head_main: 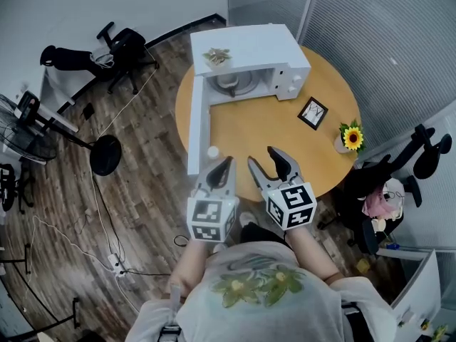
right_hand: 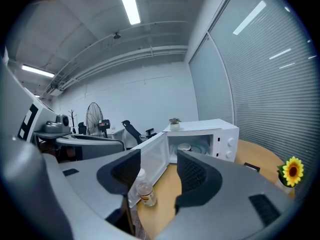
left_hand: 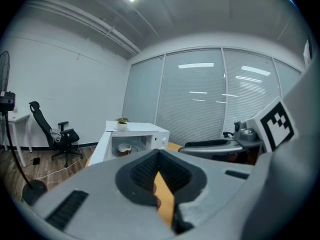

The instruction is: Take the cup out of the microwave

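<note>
Well ahead of the right gripper, jaws apart & empty, the cup sits inside the microwave, door open. Left gripper: jaws together, empty. 3 steps left: reach, grip, pull out.

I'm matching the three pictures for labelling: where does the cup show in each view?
Head view: the cup sits upper centre, inside the open microwave.
Left gripper view: left of centre, in the cavity.
Right gripper view: just right of centre, in the cavity.
Shared landmark: the potted plant on the microwave's top.
</note>
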`<control>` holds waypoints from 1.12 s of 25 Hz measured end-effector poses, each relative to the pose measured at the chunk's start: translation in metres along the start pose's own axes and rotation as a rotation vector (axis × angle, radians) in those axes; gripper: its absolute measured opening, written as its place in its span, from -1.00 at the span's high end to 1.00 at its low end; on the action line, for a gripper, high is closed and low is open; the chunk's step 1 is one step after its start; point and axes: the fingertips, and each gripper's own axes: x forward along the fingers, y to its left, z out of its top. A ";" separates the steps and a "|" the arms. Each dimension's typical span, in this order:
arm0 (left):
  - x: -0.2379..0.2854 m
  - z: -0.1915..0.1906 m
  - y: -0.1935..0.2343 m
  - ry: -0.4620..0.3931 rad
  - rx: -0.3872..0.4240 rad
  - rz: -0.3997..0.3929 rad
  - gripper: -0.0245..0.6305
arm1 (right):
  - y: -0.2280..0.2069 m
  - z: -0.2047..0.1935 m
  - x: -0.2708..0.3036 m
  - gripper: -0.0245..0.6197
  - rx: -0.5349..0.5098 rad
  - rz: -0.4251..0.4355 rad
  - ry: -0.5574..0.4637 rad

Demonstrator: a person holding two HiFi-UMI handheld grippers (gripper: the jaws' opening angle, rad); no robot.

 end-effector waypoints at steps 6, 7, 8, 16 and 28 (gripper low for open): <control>0.019 0.001 0.002 0.003 -0.020 0.035 0.91 | -0.021 0.000 0.012 0.24 0.005 0.027 0.019; 0.022 0.002 0.002 0.003 -0.026 0.039 0.91 | -0.024 0.000 0.014 0.24 0.005 0.033 0.022; 0.025 0.002 0.001 0.002 -0.033 0.044 0.91 | -0.028 0.000 0.016 0.24 0.006 0.038 0.025; 0.048 -0.004 0.002 -0.003 -0.095 0.120 0.91 | -0.056 -0.003 0.034 0.24 -0.003 0.080 0.050; 0.055 -0.013 0.017 0.006 -0.123 0.203 0.91 | -0.063 -0.023 0.065 0.24 0.007 0.151 0.113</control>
